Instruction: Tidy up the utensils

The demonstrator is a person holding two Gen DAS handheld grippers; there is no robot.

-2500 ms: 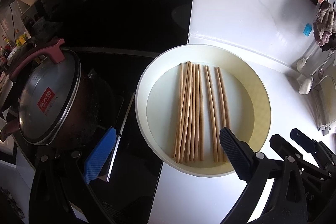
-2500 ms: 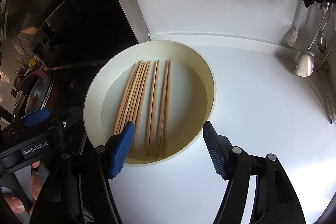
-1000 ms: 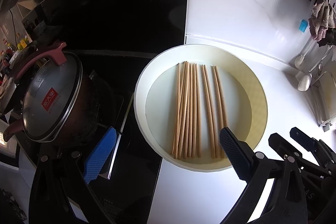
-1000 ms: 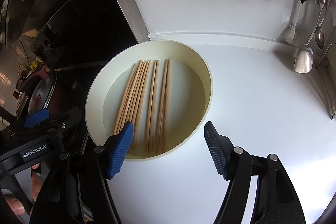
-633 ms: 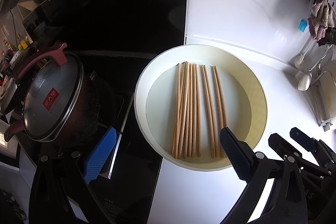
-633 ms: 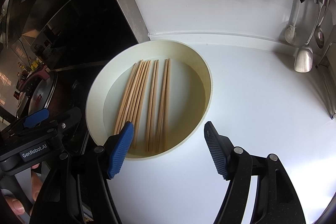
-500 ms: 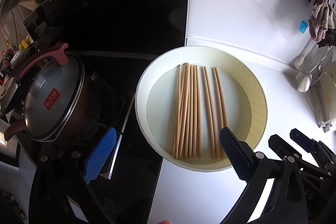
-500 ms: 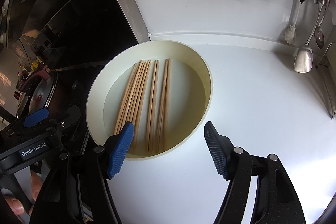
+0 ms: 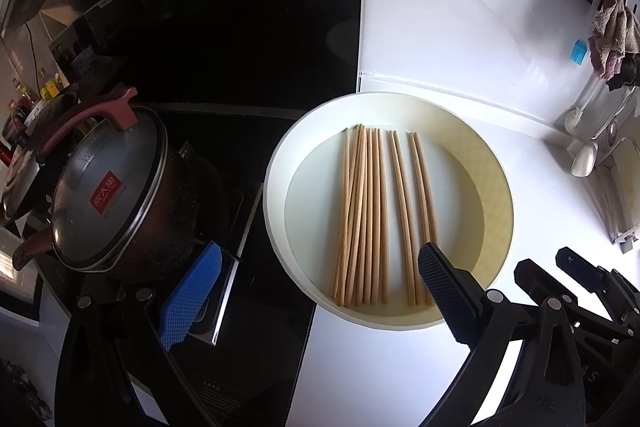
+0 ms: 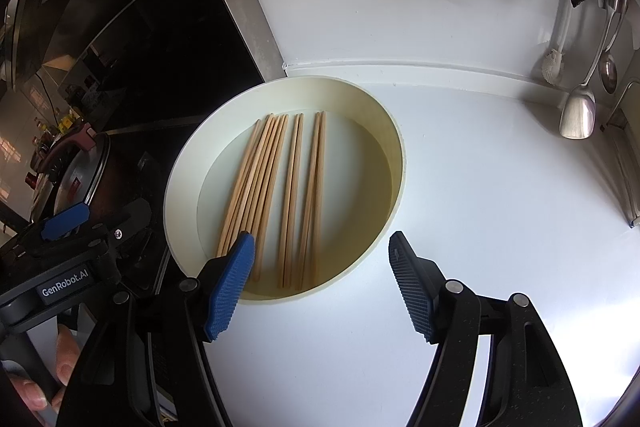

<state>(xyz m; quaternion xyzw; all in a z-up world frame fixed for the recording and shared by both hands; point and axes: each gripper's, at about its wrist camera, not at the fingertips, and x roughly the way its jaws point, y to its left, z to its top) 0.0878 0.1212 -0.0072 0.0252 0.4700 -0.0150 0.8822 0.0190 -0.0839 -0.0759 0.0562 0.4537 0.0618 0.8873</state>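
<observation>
A round cream-coloured shallow basin (image 9: 276,187) sits on the white kitchen surface (image 10: 480,187), next to a black cooktop carrying a lidded dark-red pot (image 9: 108,187). In it lie slender pale wooden chopsticks (image 9: 372,215), roughly parallel: a tight sheaf of about eight on the cooktop side (overlap makes that count uncertain), then two separate pairs, about twelve in all. Both hand-held grippers hover at the basin's near edge, the left gripper (image 9: 316,291) and the right gripper (image 10: 320,283) each with fingers spread wide and nothing between them. Sticks laid in neat pairs would suit either sorting under way or sorting finished, so the stage is unclear. Any pick-up would go best from a separated pair, gripped near mid-length with the fingers across the sticks, since the packed sheaf invites dragging neighbours. Three metal ladles and spoons hang at the far wall (image 10: 576,111).
</observation>
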